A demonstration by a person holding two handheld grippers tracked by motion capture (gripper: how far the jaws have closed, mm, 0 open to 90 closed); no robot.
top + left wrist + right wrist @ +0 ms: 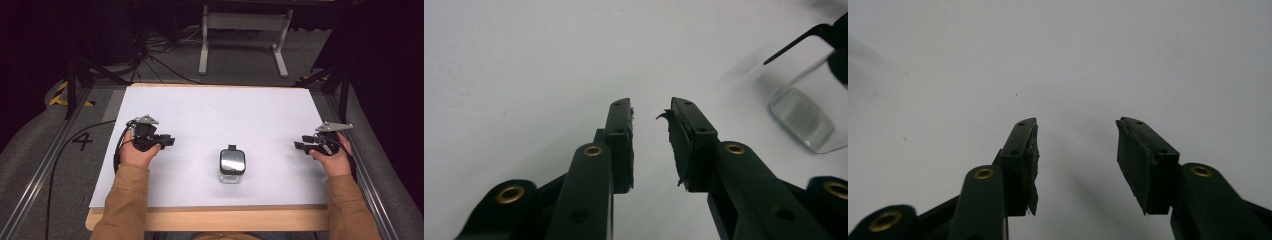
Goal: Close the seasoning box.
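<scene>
A small clear container with a black lid (232,164) stands on the white sheet (215,115) near the front middle. Its clear base (802,117) appears at the right edge of the left gripper view. My left gripper (169,141) rests at the left of the sheet, pointing right toward the container, jaws slightly apart with nothing between them (650,112). On the sheet's right edge my right gripper (301,145) points left, jaws apart and empty (1075,131). Both sit well apart from the container.
The white sheet lies on a wooden table (210,220). Beyond the far edge stand a white frame's legs (242,37) on grey carpet with cables. Metal rails (45,165) run along both sides of the table.
</scene>
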